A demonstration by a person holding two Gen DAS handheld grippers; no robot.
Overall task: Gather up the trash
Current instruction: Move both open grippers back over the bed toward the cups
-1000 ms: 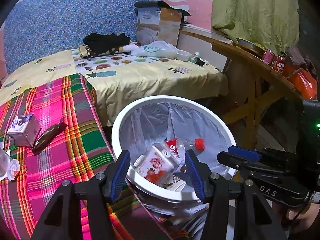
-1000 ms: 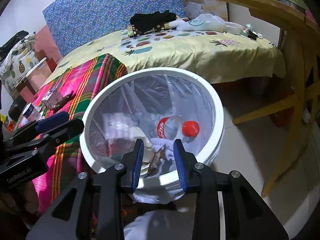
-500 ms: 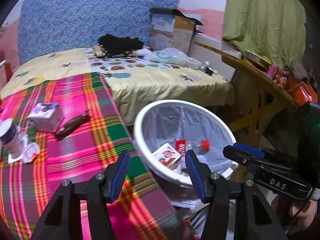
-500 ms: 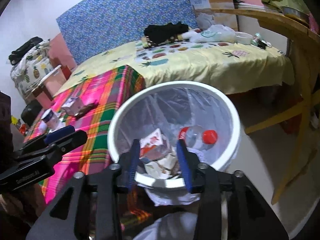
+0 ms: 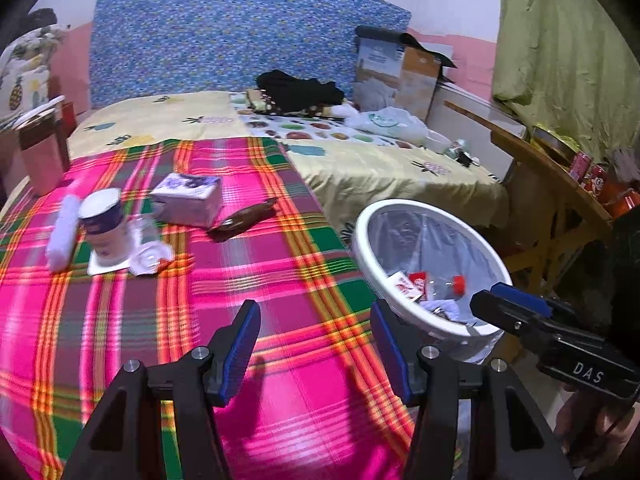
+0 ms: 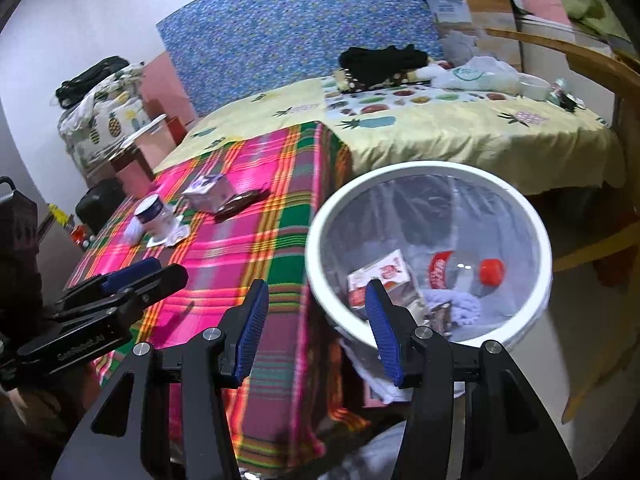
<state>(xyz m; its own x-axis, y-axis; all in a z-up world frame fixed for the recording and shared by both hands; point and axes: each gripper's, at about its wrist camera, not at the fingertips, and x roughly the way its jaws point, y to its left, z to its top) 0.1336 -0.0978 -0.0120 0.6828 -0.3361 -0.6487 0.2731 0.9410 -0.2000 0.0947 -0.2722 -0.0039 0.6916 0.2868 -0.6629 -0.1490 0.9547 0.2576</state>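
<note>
**Desk editor:** Where do you stand on the trash?

**Photographer:** Partway, I'd judge. Your white bin (image 6: pixel 427 184), lined with clear plastic, stands just beside the bed and already holds a strawberry carton (image 6: pixel 380 276), a red-capped bottle (image 6: pixel 464 270) and some crumpled tissue (image 6: pixel 456 304). Both tools are empty: your left gripper (image 5: pixel 316 354) hangs over the pink plaid blanket (image 5: pixel 120 320) with its jaws apart, and your right gripper (image 6: pixel 316 326) sits at the bin's near rim, jaws likewise apart.

**Desk editor:** What is left for you to pick up?

**Photographer:** A cluster well up the blanket: a small purple carton (image 5: pixel 188 198), a dark brown wrapper (image 5: pixel 244 220) just beside it, a paper cup (image 5: pixel 105 222) standing on a white lid or card, a clear plastic piece (image 5: pixel 150 254) and a white roll (image 5: pixel 62 236).

**Desk editor:** Anything you can't make out?

**Photographer:** Motion blur softens the cluster in the left view, so the clear piece stays unidentified. The bin's bottom is masked by your right jaw and the liner's glare. Whether the bag (image 5: pixel 386 124) on the yellow sheet (image 5: pixel 372 164) counts as trash, I cannot tell.
</note>
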